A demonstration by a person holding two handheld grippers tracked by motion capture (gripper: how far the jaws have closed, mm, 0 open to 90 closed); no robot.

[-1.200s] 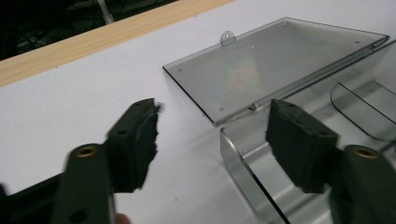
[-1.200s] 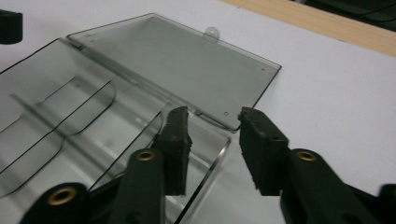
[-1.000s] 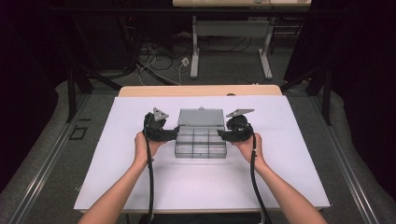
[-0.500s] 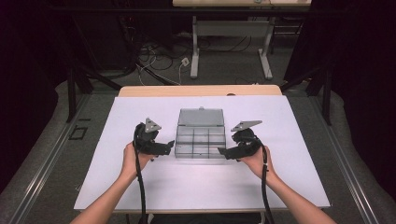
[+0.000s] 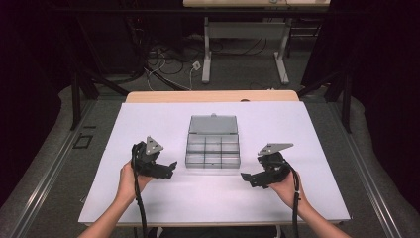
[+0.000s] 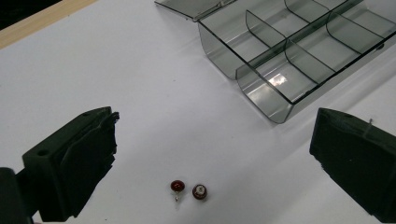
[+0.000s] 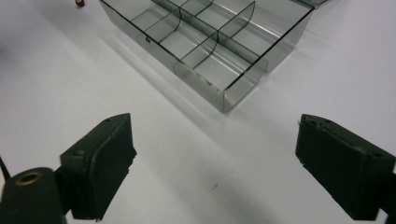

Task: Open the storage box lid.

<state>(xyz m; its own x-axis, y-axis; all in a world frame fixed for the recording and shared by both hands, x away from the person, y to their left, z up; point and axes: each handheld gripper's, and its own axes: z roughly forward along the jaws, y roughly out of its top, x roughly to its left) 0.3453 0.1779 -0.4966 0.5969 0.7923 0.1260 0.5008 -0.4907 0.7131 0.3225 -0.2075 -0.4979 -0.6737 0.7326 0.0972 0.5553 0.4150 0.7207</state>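
Black-jawed left gripper (image 5: 171, 166) and right gripper (image 5: 245, 176), jaws just opened wide and holding nothing, flank two red beads (image 6: 187, 189) on the white table (image 5: 148, 124); beyond, the clear compartment box (image 5: 213, 148) lies open, seemingly ready for sorting.

Both forearms come in from the near edge of the surface (image 5: 208, 198), each hand wrapped around a gripper. The left gripper (image 5: 171, 167) sits left of the clear compartment box (image 5: 213, 148), fingers pointing in toward it; the right gripper (image 5: 246, 178) sits right of the box, also pointing inward. Both grippers' jaws have just been opening and now stand wide apart, with nothing between the fingers (image 6: 79, 163).
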